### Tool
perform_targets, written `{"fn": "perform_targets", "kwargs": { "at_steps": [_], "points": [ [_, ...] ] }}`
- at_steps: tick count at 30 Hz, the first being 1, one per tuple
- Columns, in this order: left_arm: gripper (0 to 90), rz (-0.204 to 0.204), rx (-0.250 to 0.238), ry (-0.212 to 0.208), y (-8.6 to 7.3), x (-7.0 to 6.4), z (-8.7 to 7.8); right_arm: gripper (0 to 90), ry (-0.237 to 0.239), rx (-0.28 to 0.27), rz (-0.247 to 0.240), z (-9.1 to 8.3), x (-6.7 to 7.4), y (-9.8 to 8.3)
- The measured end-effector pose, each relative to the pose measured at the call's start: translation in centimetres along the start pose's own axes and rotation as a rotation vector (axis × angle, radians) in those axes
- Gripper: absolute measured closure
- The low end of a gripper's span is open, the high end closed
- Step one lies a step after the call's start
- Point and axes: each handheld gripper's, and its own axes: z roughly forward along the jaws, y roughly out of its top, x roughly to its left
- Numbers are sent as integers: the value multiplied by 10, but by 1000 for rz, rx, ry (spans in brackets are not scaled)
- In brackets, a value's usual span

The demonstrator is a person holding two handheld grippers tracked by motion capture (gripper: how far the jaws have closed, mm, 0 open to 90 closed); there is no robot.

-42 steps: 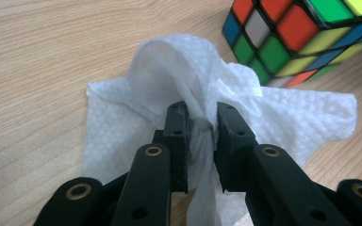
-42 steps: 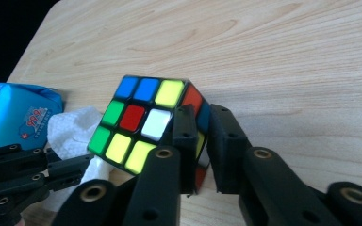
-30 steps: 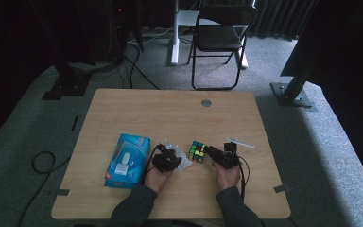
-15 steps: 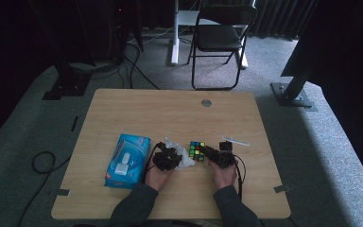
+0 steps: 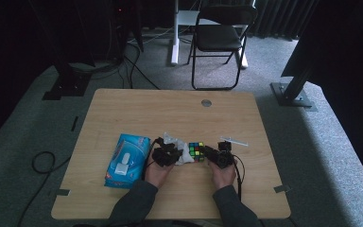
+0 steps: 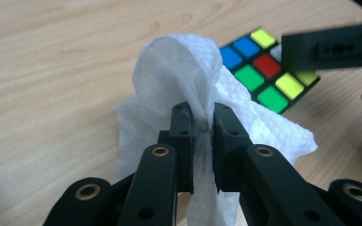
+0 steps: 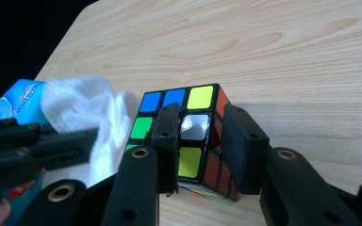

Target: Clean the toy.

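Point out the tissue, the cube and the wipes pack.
tissue (image 6: 179, 66), left gripper view, on its bunched top above the jaws.
cube (image 7: 201, 98), right gripper view, on a yellow sticker of its top row.
wipes pack (image 5: 125, 158), high view, on its blue top face.

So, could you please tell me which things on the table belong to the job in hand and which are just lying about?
In use:
- puzzle cube, clamped by the right gripper
- white tissue, pinched by the left gripper, beside the cube

Lying about:
- blue tissue pack
- small white stick
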Motion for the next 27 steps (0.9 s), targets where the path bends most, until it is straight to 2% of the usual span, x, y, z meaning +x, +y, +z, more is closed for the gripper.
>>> {"fn": "perform_targets", "kwargs": {
  "at_steps": [6,12,20,23,27],
  "points": [
    [807,2,-25,-1,10,-2,0,678,0,-2,-1,0,0,0],
    [807,8,-25,2,16,-4,5,679,8,0,-4,0,1,-1],
    [807,8,-19,13,21,-3,12,679,8,-2,-7,0,1,-1],
    [807,14,-7,19,22,-5,17,683,-8,-4,-35,0,3,-1],
    [808,27,6,31,20,-8,23,683,-11,-3,-42,0,4,-1]
  ]
}}
